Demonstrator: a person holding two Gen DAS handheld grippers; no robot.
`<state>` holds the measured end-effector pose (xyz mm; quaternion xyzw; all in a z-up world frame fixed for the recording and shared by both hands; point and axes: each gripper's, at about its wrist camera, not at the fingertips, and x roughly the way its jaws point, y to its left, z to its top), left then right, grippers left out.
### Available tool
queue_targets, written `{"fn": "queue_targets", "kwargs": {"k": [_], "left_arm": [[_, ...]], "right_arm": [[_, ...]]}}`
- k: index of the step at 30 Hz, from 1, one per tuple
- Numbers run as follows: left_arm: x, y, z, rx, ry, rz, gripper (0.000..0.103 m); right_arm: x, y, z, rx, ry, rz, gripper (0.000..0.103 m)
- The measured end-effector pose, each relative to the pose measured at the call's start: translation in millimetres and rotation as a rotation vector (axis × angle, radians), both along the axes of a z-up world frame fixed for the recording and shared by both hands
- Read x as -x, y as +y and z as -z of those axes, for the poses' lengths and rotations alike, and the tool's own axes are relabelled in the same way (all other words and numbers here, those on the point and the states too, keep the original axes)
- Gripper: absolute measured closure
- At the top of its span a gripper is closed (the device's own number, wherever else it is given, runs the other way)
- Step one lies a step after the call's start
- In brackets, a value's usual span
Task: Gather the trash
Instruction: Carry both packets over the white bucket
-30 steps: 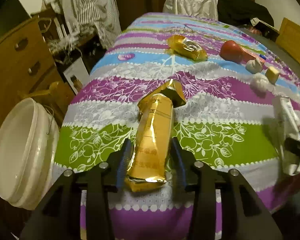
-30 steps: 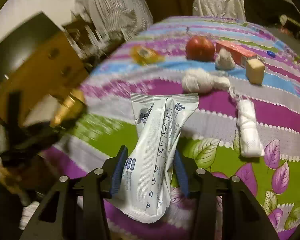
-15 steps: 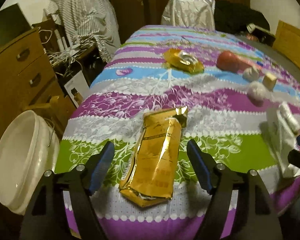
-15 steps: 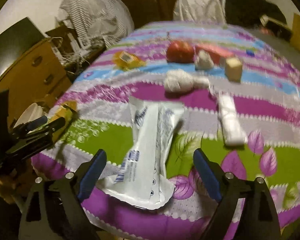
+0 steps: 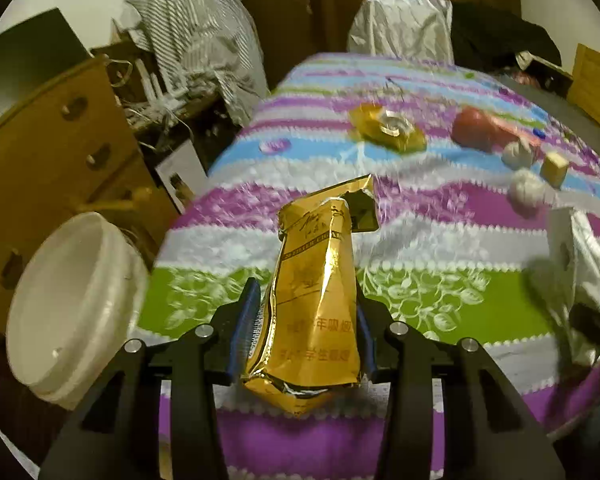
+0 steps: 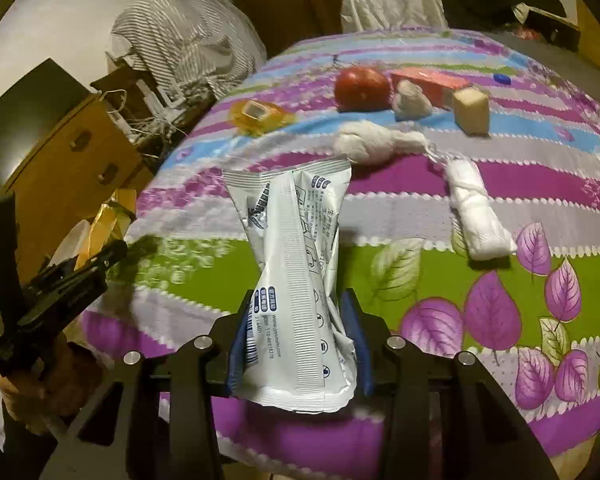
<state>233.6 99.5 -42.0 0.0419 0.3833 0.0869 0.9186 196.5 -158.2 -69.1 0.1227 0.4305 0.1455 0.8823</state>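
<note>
A gold foil wrapper (image 5: 316,280) stands between the blue pads of my left gripper (image 5: 304,320), whose jaws are closing and press on its lower half; its top tilts up off the striped tablecloth (image 5: 420,292). A white printed wrapper (image 6: 296,232) is pinched at its waist by my right gripper (image 6: 298,320), whose jaws are also closing on it. The right wrist view shows the left gripper (image 6: 80,264) at the left with the gold wrapper (image 6: 108,220). A white bucket (image 5: 72,304) sits below the table's left edge.
Further back on the table lie a second gold wrapper (image 6: 256,114), a red round fruit (image 6: 362,88), a red box (image 6: 432,80), a beige cube (image 6: 471,110) and white cloth wads (image 6: 370,144). A wooden dresser (image 5: 60,152) and clutter stand to the left.
Half a second ago both grippers stood wide open around wrappers lying on the table. Both have since shut on them, and the gold wrapper's top has risen off the cloth.
</note>
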Motion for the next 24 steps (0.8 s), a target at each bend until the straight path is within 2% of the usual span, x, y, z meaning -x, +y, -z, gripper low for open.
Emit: {"fn": "queue_targets", "kwargs": {"k": [6,13,19,24], "left_arm": [[20.1,3.7,-22.7,-0.034,-0.061,-0.061,0.062],[38.8,25.7,-37.2,-0.018,-0.092,-0.111,0.062],[52.3,66.0,-56.2,-0.012,-0.128,-0.188,0.061],[60.1,116.0,-73.3,-0.025,-0.153,-0.280,0.061]], "right_arm": [[15.2,18.1,-15.7,-0.002,-0.032,-0.045,0.059],[27.3,52.4,-35.3,0.021,-0.068,-0.131,0.059],[19.4,110.1,-73.6,0.019,-0.130,-0.256,0.059],[1.9,180.2,-107.5,0.009,-0.152,-0.391,0.059]]}}
